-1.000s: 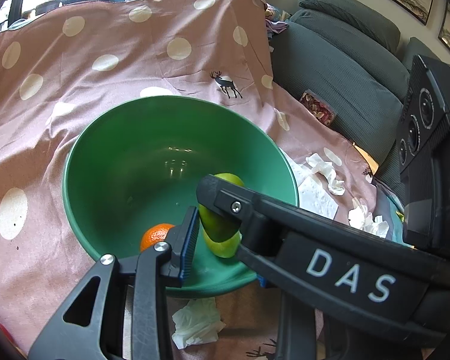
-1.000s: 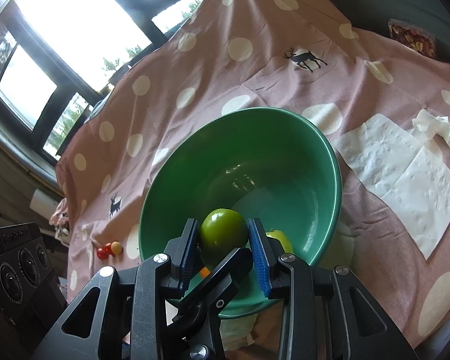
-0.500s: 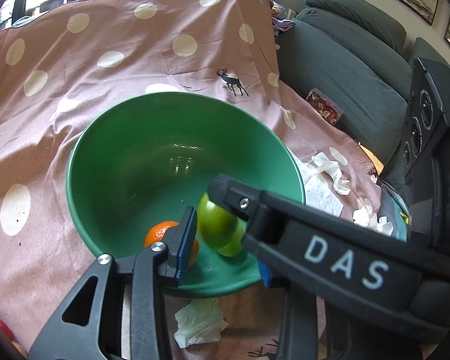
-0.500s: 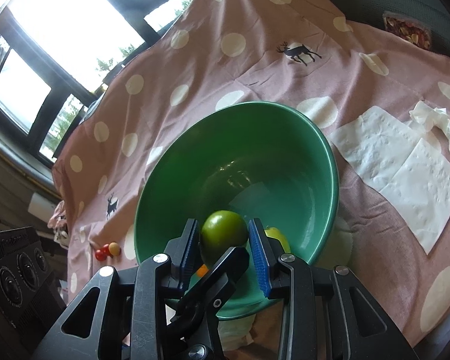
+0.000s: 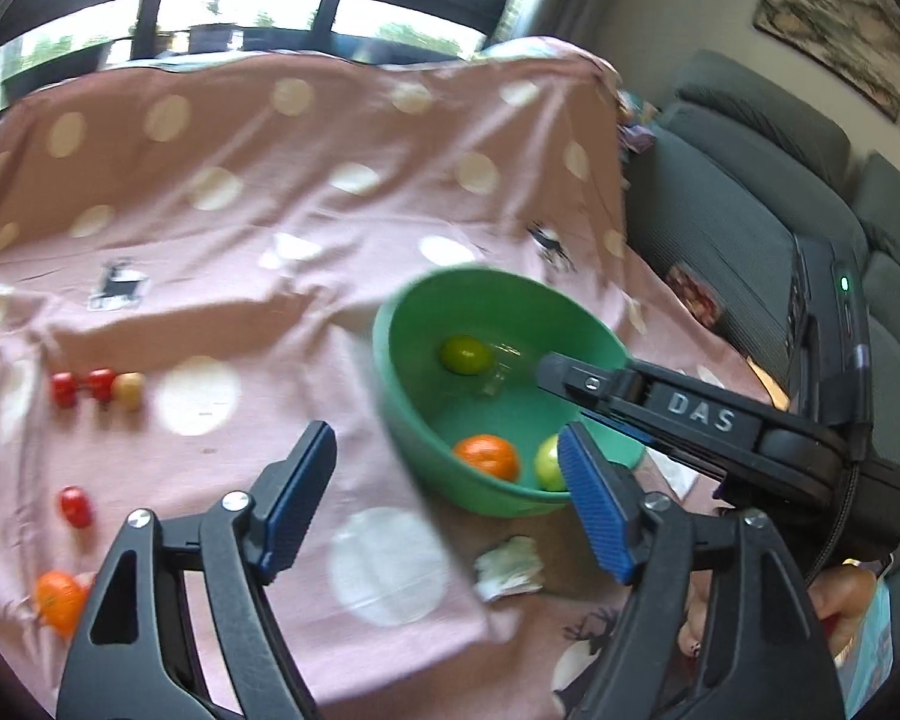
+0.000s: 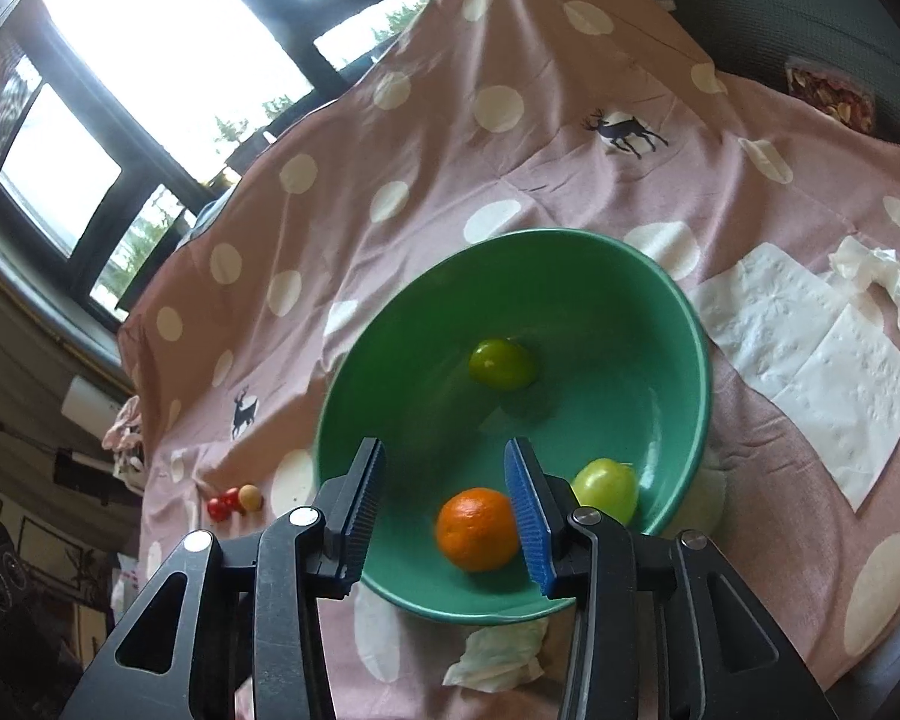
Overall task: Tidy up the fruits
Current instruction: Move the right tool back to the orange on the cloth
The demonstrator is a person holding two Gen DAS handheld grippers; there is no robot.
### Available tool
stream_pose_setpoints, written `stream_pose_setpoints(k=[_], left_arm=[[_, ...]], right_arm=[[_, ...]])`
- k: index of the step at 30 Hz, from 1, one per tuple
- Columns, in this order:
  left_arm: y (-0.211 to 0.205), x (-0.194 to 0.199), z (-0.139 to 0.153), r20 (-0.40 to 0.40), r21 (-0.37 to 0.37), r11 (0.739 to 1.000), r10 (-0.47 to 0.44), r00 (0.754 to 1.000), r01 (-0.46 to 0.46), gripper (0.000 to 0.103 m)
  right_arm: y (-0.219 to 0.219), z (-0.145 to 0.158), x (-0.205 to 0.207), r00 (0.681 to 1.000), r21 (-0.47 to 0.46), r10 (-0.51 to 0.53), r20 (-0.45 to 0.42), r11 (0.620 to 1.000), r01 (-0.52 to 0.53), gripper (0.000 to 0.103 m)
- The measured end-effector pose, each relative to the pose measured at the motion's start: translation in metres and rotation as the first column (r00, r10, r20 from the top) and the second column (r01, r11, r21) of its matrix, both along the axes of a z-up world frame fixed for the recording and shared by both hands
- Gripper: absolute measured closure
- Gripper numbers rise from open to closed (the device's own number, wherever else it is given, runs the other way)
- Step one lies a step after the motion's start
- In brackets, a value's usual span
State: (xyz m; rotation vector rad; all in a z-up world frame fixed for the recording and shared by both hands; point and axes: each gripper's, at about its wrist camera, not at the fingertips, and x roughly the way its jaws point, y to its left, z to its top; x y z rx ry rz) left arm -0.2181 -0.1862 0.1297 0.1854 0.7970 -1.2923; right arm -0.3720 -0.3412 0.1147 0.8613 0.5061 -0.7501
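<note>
Right wrist view, nearest first: the right gripper [image 6: 444,507] hangs over the near rim of the green bowl [image 6: 699,360], its jaws opening with nothing pressed between the pads. An orange mandarin [image 6: 477,528] sits in the bowl just beyond the tips, beside the right-hand pad but not gripped. At about two o'clock from it lies a yellow-green apple [image 6: 606,489] against the near wall, and farther in, toward twelve o'clock, a darker green fruit [image 6: 501,363] lies loose on the bowl floor.

From the left wrist view, the left gripper [image 5: 450,501] is well clear of the bowl on its nine o'clock side, jaws opening wide and empty. Loose pieces lie on the spotted pink cloth [image 5: 258,198]: another mandarin [image 5: 60,600] nearest, at about eight o'clock of the gripper, a red tomato [image 5: 75,507] beyond it, and farther out at ten o'clock a row of two red tomatoes and a yellow one [image 5: 99,387].

I judge a drop into the bowl to be just finishing, with three fruits in and several left. Next the left gripper probably has to swing toward the near mandarin, straddle it with open jaws and close gently; the small tomatoes will need a soft squeeze.
</note>
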Motion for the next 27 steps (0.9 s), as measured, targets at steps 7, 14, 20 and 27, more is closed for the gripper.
stream_pose_setpoints(k=[7, 14, 20, 27], left_arm=[[0.086, 0.065, -0.002, -0.002, 0.006, 0.929, 0.37, 0.929, -0.37, 0.007], [0.153, 0.134, -0.03, -0.061, 0.064, 0.786, 0.618, 0.784, -0.615, 0.006], [0.18, 0.167, -0.051, -0.108, 0.126, 0.696, 0.718, 0.688, -0.706, 0.007], [0.186, 0.173, -0.054, -0.147, 0.126, 0.69, 0.724, 0.674, -0.713, 0.007]], right_arm=[[0.033, 0.011, 0.047, 0.979, -0.027, 0.199, 0.034, 0.98, -0.198, 0.039], [0.075, -0.001, 0.116, 0.904, 0.021, 0.427, 0.01, 0.904, -0.427, 0.035], [0.118, -0.033, 0.17, 0.804, 0.139, 0.595, 0.01, 0.795, -0.59, 0.035], [0.161, -0.054, 0.204, 0.723, 0.162, 0.69, -0.041, 0.718, -0.677, 0.038]])
